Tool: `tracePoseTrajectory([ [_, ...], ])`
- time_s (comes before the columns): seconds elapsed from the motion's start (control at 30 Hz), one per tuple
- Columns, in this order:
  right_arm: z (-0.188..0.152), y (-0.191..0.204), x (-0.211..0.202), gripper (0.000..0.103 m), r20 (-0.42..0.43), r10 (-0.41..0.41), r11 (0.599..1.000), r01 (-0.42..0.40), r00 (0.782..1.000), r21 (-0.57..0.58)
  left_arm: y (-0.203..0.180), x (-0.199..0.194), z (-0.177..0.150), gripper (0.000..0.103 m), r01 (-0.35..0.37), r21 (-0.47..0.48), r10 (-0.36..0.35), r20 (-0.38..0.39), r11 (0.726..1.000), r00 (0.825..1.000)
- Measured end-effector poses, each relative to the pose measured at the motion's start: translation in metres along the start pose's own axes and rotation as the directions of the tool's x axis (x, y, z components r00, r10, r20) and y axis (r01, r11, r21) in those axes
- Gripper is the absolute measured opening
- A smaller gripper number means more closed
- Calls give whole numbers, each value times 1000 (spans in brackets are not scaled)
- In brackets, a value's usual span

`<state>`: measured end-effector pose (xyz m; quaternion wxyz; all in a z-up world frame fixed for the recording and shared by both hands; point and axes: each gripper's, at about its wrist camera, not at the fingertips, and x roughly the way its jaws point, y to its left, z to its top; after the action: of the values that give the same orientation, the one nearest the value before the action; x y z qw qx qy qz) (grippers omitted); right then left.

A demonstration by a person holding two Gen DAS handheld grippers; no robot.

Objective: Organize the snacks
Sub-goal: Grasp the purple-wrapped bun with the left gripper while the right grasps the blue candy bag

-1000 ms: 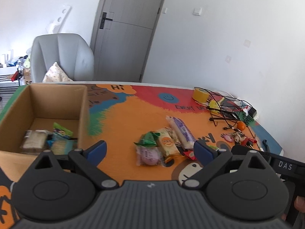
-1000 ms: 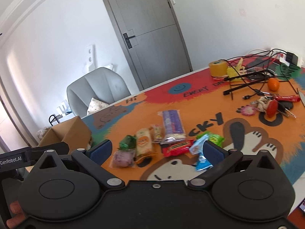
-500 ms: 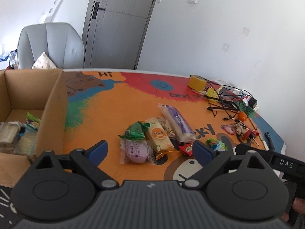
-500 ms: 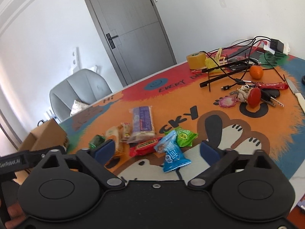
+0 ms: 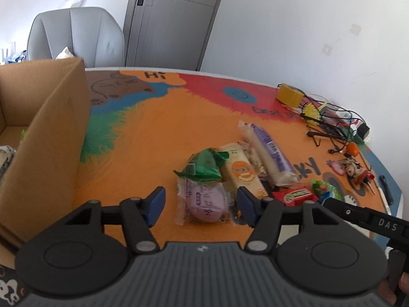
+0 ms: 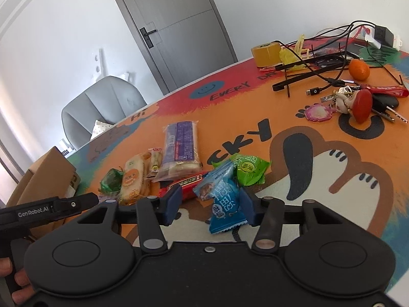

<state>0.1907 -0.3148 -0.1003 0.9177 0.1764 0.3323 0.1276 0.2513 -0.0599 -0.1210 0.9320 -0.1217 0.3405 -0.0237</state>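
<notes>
My left claw (image 5: 200,202) gapes around the purple bun pack (image 5: 204,200) beside the cardboard box (image 5: 48,138), my right claw (image 6: 211,202) gapes around the upright blue packet (image 6: 225,199).

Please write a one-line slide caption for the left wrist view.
Open left gripper lined up with purple snack, cardboard box at left.

Bare mat (image 5: 153,138) separates cardboard box (image 5: 53,138) from apparently touching snacks (image 5: 230,168).

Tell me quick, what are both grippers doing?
Left gripper: open, holding nothing, purple snack between its fingers.
Right gripper: open, empty, around blue packet.
</notes>
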Motion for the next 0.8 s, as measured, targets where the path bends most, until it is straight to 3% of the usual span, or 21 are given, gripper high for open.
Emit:
tracePoseTrajectory([
  [0.3, -2, -3, 13, 50, -14, -6, 1000, 6, 1000, -18, -4, 23, -3, 61, -13, 6, 13, -27, 1000, 1000],
  [0.37, -3, 1, 13, 46, -13, -24, 999, 23, 1000, -44, -8, 25, -4, 61, -21, 26, 21, -19, 999, 1000],
  [0.43, -4, 5, 13, 34, -15, -51, 996, 50, 999, -72, -12, 26, -5, 50, -30, 49, 31, -21, 998, 999],
  [0.5, -5, 4, 11, 32, -25, -27, 998, 25, 999, -65, -14, 25, -5, 39, -32, 75, 35, -28, 997, 999],
  [0.8, -7, 17, -9, 32, 5, 16, 998, -16, 1000, -54, -9, 1, -6, 23, 8, 56, -7, -17, 998, 1000],
])
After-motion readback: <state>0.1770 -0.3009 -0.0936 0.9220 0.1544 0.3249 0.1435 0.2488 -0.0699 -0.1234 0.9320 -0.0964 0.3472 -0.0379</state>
